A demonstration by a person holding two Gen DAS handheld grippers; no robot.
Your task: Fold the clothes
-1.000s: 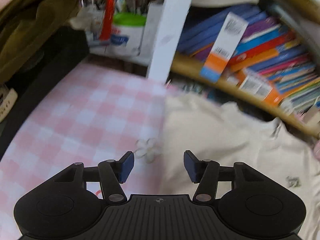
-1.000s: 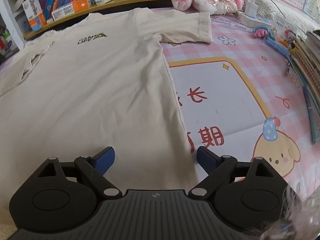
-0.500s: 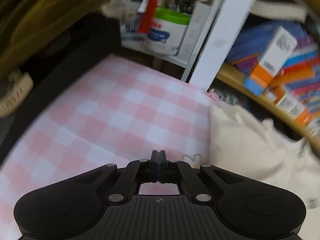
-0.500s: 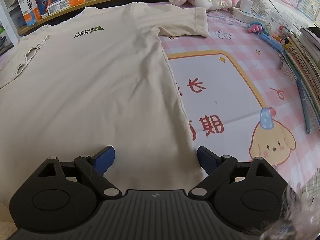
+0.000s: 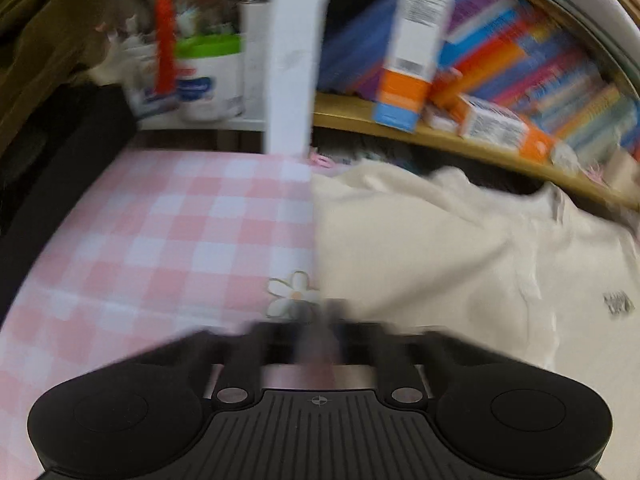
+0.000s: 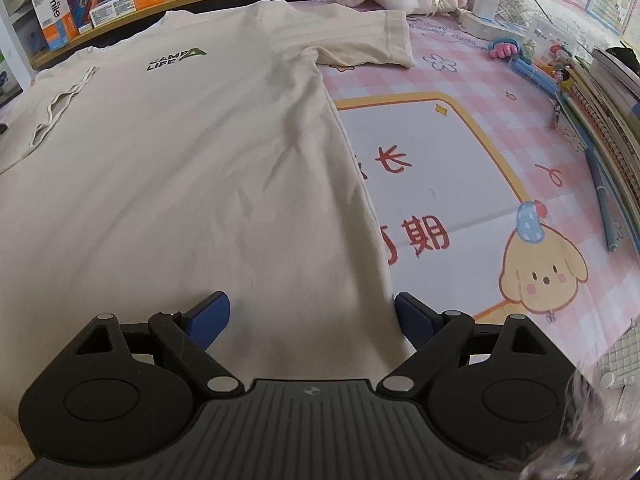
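Right wrist view: cream cotton T-shirt (image 6: 180, 168) flat on pink checked tabletop (image 6: 500, 92), soft, light, best pinched at hem under wide-open right claw (image 6: 310, 314); left claw (image 5: 320, 320) blurred, shut.

The left gripper (image 5: 320, 320), whose jaws stood apart a second ago, has closed them, and they now meet at the left edge of the cream T-shirt (image 5: 432, 248), just beside the flower print (image 5: 292, 294); blur hides whether cloth is pinched. That gripper swung off over the pink check and back to the shirt's edge.
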